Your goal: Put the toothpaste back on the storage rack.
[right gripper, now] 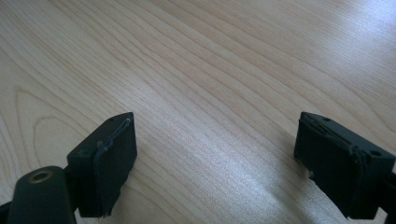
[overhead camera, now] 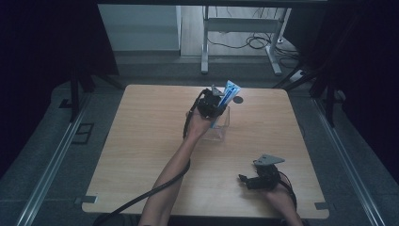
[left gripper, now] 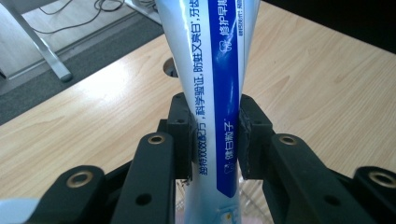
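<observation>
Your left gripper (overhead camera: 212,104) has its fingers (left gripper: 183,135) closed firmly on the toothpaste tube (left gripper: 215,93), pinching the blue-and-white body about midway, with the tube slanting up and away from the clear plastic box (overhead camera: 221,127) directly beneath it. From the high view the tube's lower end seems to sit at or inside the box's open top, though you cannot tell whether it touches the bottom. If you mean to stand the tube in the box, keep the squeeze even so the soft body does not buckle, bring the tube closer to upright over the middle of the box, and lower it straight so it does not catch the thin rim or tip the light container; loosen the fingers only once the tube rests on something. Your right gripper (overhead camera: 256,180) lies low on the desk (overhead camera: 141,141) well nearer to you than the box and off to its right, its 2 fingers (right gripper: 109,161) spread wide with nothing between them, so it is free to steady the box wall if it starts to slide. The desk is pale wood-grain laminate, smooth and likely slippery, with a round cable hole (overhead camera: 238,100) just beyond the box. Behind the desk from the box, grey floor, a white frame leg (overhead camera: 204,42) and loose cables (overhead camera: 249,42) are visible.
</observation>
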Demonstrator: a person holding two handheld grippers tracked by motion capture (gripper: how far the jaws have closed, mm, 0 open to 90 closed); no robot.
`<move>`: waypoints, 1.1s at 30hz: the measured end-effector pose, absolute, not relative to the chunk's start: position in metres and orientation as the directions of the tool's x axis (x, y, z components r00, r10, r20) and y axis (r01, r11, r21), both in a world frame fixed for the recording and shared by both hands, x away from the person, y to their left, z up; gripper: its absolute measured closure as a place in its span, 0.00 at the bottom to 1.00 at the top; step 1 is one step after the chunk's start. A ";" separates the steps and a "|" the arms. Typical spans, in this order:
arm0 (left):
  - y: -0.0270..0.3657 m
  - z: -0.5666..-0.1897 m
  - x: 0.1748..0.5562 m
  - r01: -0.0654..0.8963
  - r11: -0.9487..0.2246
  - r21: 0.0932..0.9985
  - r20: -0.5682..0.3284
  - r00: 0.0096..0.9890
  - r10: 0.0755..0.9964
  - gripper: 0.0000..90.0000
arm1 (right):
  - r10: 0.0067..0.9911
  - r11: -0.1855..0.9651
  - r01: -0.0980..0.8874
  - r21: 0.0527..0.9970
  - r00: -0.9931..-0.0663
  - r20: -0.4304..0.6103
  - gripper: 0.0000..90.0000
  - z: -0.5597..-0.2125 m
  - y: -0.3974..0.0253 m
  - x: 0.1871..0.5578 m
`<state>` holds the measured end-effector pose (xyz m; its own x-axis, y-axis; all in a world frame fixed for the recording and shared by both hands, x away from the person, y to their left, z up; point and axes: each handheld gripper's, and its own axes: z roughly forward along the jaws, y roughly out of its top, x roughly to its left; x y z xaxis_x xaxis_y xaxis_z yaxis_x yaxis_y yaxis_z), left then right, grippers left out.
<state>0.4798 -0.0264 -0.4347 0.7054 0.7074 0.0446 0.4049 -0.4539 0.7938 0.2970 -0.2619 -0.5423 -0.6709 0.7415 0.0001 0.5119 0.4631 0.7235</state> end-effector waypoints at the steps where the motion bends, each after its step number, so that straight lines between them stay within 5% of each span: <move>1: -0.027 -0.436 0.479 0.407 -0.459 0.790 0.046 0.706 0.706 0.78 | 0.741 0.463 0.512 0.724 -0.671 0.000 0.14 -0.542 -0.262 0.297; 20: -0.031 -0.452 0.476 0.436 -0.517 0.737 0.069 0.711 0.699 0.76 | 0.742 0.463 0.512 0.723 -0.671 0.000 0.14 -0.542 -0.262 0.297; 33: -0.025 -0.440 0.470 0.432 -0.464 0.773 0.034 0.702 0.711 0.58 | 0.741 0.463 0.512 0.724 -0.671 0.000 0.14 -0.542 -0.262 0.297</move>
